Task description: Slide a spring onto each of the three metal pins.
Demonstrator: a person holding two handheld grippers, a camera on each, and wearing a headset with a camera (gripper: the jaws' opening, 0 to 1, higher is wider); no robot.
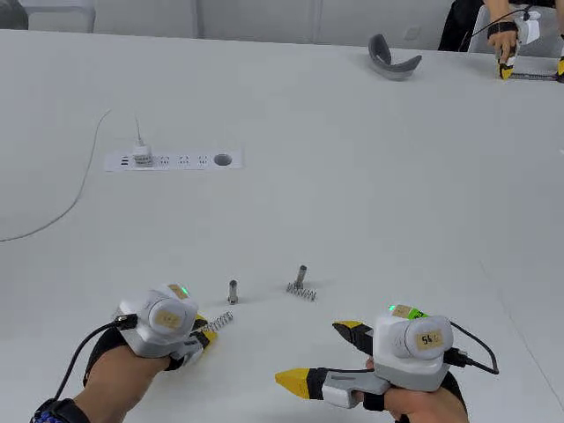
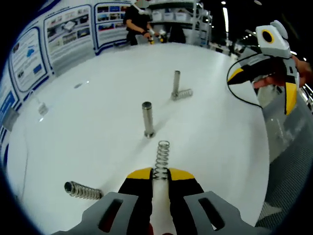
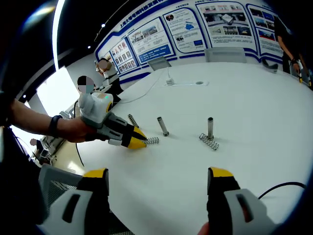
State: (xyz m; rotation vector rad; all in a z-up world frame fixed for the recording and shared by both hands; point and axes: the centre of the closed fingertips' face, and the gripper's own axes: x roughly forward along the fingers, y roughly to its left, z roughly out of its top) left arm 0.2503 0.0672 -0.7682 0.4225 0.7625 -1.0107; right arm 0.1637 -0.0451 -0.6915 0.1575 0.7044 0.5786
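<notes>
Left gripper [image 2: 160, 174]: jaws closed on one end of a spring [image 2: 161, 155], which sticks out forward, low over the table [image 1: 370, 203]
Right gripper [image 3: 157, 174]: jaws spread wide and holding nothing, hovering near the front of the table, well to the right of the pins
Near pin [image 2: 146, 119]: upright and bare, just ahead of the held spring's free end
Far pin [image 2: 175, 84]: upright and bare, with a second spring [image 2: 185, 93] lying on the table at its foot
Third piece [image 2: 82, 190]: a coil with a round metal end, lying on its side beside the left gripper; cannot tell whether a pin sits inside
Background: power strip [image 1: 172, 160] with a charger [image 1: 142, 152] plugged in, well behind the pins
</notes>
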